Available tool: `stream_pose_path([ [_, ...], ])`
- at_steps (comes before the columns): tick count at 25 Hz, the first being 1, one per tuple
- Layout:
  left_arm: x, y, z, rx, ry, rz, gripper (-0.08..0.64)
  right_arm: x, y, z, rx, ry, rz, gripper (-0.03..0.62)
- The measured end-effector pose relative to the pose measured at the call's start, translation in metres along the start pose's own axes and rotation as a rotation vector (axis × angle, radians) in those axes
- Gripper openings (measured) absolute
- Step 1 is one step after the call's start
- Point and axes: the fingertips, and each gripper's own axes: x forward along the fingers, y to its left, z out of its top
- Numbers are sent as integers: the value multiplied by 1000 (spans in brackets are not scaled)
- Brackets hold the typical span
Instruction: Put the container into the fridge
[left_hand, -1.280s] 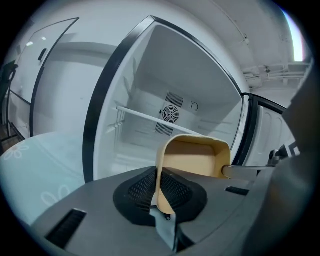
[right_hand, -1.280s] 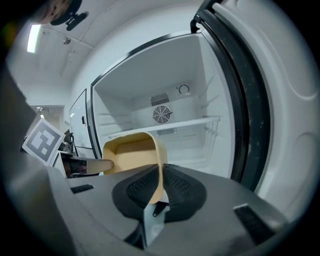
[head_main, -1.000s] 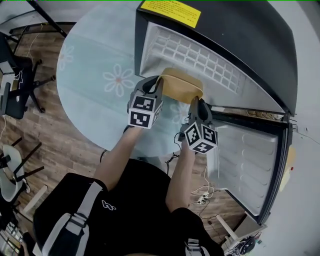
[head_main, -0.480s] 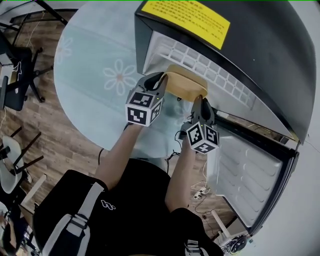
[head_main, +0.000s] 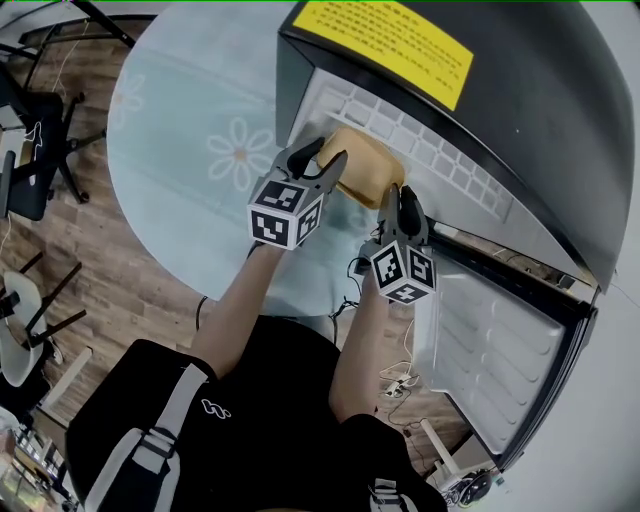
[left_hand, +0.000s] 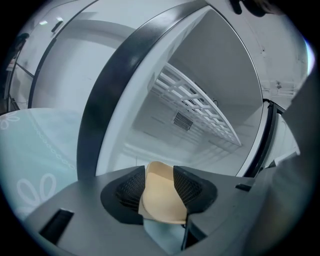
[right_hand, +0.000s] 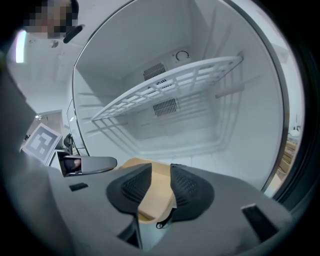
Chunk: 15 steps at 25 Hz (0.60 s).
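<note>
- Container (head_main: 365, 168), tan and open-topped, is low at the front of the fridge (head_main: 520, 80) compartment, just under the white wire shelf (head_main: 440, 140); its near edge pokes out toward the person.
- Left hand-held gripper (head_main: 318, 157) is at the container's left end. Its jaws have just been opening and now stand spread, with the container's rim (left_hand: 161, 192) in the gap and the black pads off it.
- Right hand-held gripper (head_main: 396, 196) is at the right end, and it's the same story: jaws just opened and parted, with the tan wall (right_hand: 155, 192) lying loose between the pads.
- Both point into the fridge and slightly down, marker cubes (head_main: 285, 212) toward the person.
- From the right gripper view, the left hand-held gripper (right_hand: 82, 163) shows just across the container.
- Above, the wire shelf (right_hand: 170, 85) spans the compartment, with a vent grille (right_hand: 165, 106) on the back wall behind it.
- Fridge door (head_main: 500, 340) hangs wide open on the right, white liner showing.
- Yellow label (head_main: 385, 35) sits on the black fridge top.
- Left of the fridge lies a round pale-blue rug (head_main: 190, 150) with daisy prints on a wooden floor (head_main: 90, 290).
</note>
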Motion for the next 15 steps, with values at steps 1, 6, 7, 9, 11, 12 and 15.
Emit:
stream_pose_path([
  [1,-1,1,2,6,-4,6,193,-1,2,2,-2,-4,4,120],
  [6,-14,0,9,20,-17,33,191,-13,8,12,-12,-29,7,120],
  [7,-18,-3,12,17,-26,27,179,-17,9,15,-14,-37,7,120],
  [9,-26,-9,21,17,-58,14,86,-24,12,21,-17,-55,11,120],
  [11,-36,-16,32,24,-97,2,2,-33,16,27,-24,-75,17,110],
  [12,-41,-19,37,31,-116,-6,1,-37,18,31,-29,-88,19,107],
  [15,-53,-30,51,51,-157,-28,1,-49,26,45,-52,-130,27,82],
])
